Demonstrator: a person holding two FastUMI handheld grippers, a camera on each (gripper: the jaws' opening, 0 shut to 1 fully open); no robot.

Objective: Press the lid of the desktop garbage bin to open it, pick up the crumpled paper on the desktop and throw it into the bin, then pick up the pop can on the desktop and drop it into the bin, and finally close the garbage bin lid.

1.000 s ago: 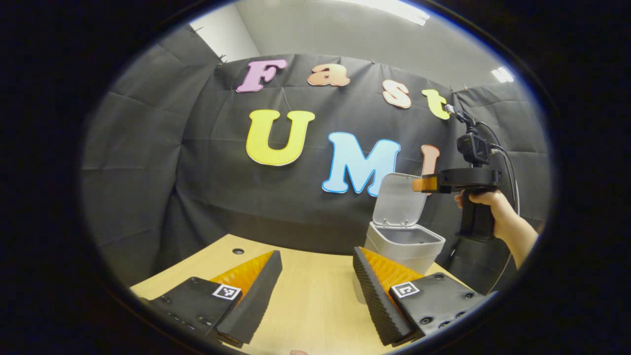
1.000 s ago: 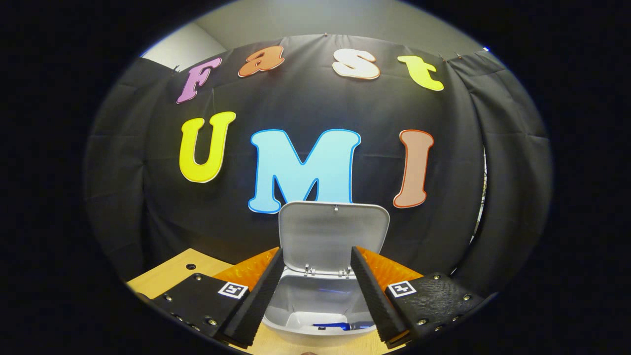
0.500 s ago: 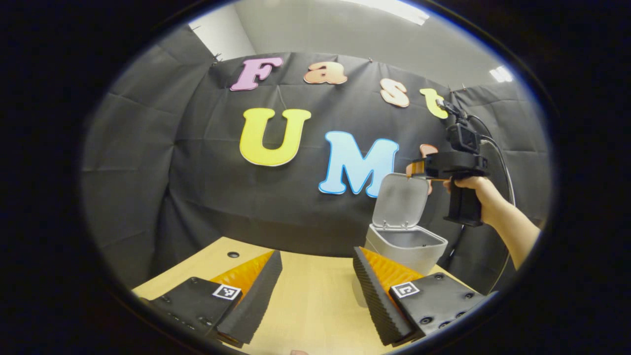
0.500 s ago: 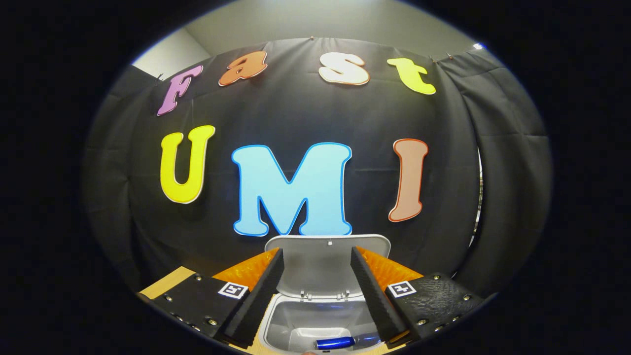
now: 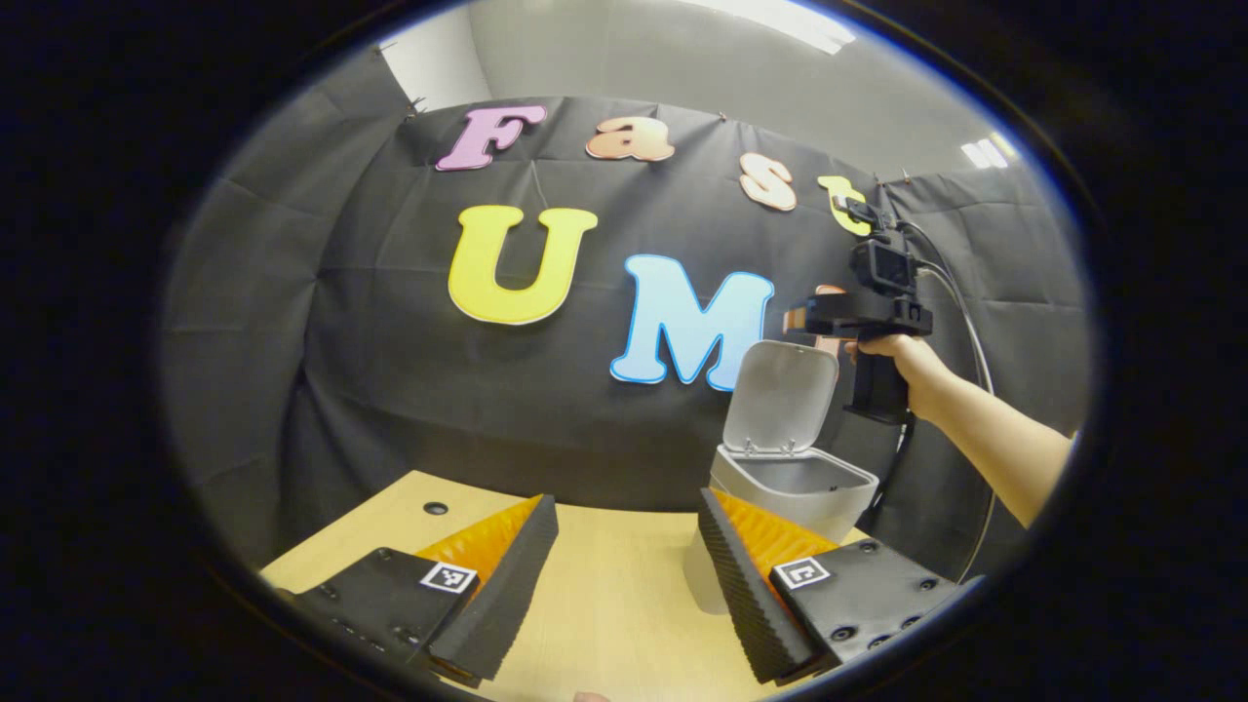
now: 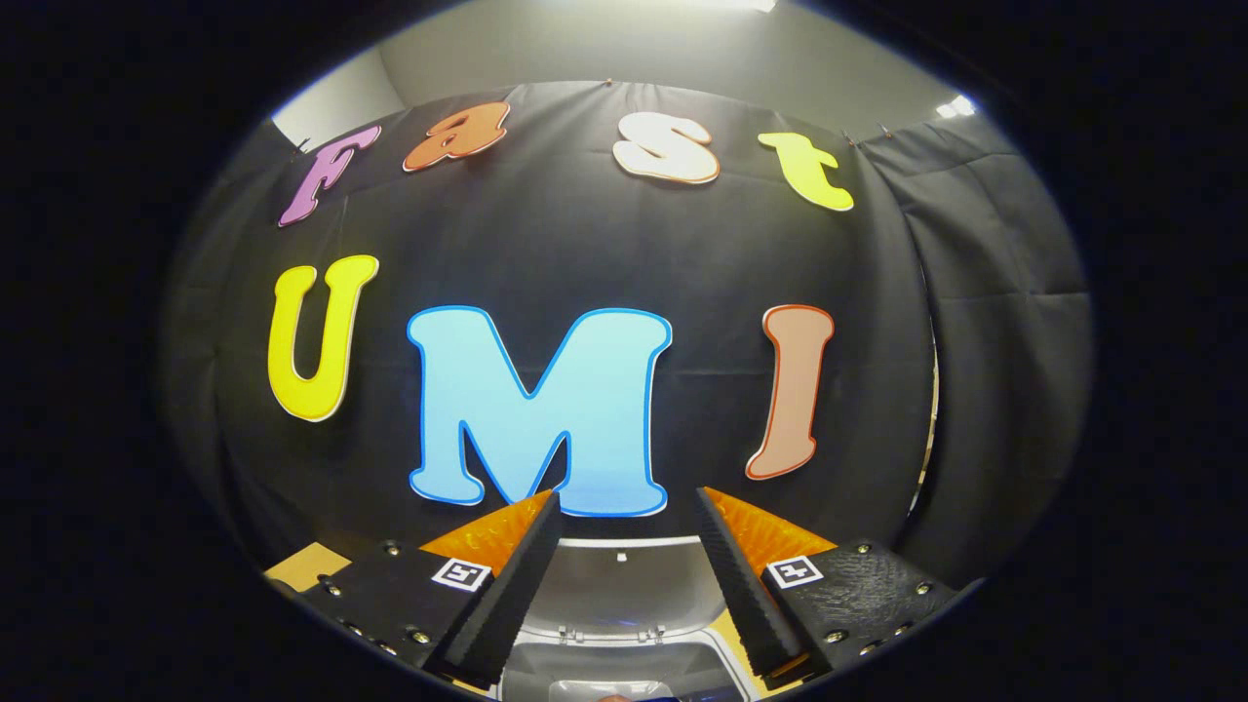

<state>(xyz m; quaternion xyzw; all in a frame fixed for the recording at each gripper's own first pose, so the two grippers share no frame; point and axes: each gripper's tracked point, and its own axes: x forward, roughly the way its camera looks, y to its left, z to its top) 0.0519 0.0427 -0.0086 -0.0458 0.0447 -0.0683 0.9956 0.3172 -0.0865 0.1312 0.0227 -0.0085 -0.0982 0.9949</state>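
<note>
Right gripper view cuts off the bin (image 6: 624,673) at the bottom, so I can't make out its contents. My right gripper (image 6: 624,570) hangs spread and empty before the raised lid (image 6: 624,585). Left gripper (image 5: 624,575) gapes empty over the desktop (image 5: 604,585); the bin stands at its far right edge.

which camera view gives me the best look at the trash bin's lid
The left gripper view. There the lid stands upright and whole above the open bin, with the right gripper just above its top edge. The right gripper view catches part of the lid, low between that gripper's own open fingers.
</note>
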